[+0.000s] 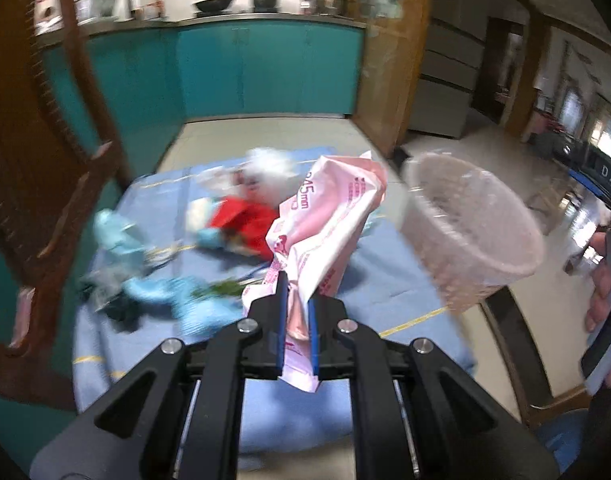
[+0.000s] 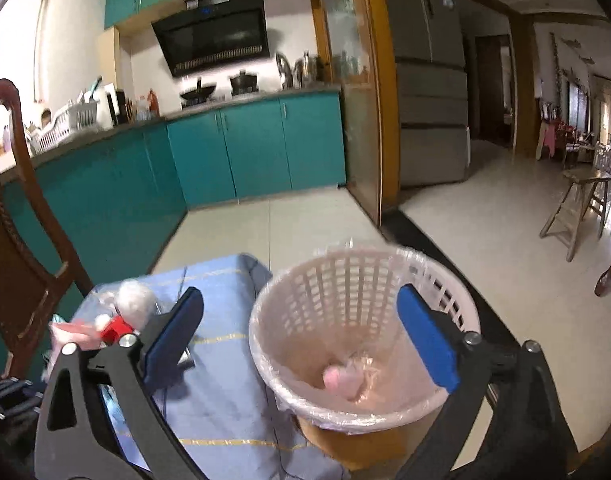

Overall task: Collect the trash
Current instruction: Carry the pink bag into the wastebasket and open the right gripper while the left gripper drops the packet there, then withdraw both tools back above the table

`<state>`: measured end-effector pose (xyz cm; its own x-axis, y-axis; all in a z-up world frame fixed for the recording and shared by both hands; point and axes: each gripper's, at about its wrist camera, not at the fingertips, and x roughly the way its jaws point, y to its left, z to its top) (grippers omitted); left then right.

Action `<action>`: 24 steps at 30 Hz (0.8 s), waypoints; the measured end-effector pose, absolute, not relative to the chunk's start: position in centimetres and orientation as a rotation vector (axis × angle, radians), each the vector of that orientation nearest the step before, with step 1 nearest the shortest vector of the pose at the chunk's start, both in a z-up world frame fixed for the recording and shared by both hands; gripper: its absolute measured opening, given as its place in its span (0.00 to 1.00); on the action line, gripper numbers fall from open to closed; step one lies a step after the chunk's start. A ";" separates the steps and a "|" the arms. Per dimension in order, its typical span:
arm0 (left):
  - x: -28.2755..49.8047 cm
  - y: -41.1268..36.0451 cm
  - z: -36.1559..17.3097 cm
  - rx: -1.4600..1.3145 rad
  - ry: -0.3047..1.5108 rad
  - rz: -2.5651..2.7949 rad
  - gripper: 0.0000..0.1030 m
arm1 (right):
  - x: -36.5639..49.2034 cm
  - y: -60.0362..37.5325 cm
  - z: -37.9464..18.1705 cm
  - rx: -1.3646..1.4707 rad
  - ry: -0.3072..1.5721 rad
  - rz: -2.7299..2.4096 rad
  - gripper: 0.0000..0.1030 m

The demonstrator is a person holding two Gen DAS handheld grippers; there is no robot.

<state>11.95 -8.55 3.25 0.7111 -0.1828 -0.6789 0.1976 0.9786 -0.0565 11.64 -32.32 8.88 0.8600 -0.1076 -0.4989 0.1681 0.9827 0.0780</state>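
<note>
Between left tongs [image 1: 296, 300], pressed together: crumpled pink wrapper [image 1: 325, 220], raised over blue-clothed counter [image 1: 385, 280], near lined wastebasket [image 2: 361, 340]. Right tongs [image 2: 301, 336] spread wide over basket, empty. Likely light, limp, slippery film; best pinched at bunched end, as now.
</note>
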 end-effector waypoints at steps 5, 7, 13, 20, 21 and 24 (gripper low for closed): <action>15.2 -15.5 4.1 0.046 0.760 -0.328 0.10 | 10.7 -34.7 9.7 0.167 0.449 -0.225 0.95; 17.0 -18.9 4.2 0.068 0.771 -0.368 0.10 | 10.5 -36.0 9.6 0.190 0.439 -0.255 0.95; 22.4 -27.7 2.9 0.148 0.821 -0.425 0.54 | 11.0 -40.0 9.0 0.276 0.451 -0.337 0.95; 21.6 -25.2 2.4 0.143 0.813 -0.342 0.79 | 10.9 -39.9 8.8 0.284 0.460 -0.323 0.95; 21.0 -23.9 2.8 0.137 0.802 -0.335 0.80 | 11.0 -39.6 8.8 0.278 0.461 -0.311 0.95; 17.9 -18.6 4.3 0.120 0.741 -0.297 0.83 | 11.1 -37.7 8.8 0.248 0.477 -0.261 0.95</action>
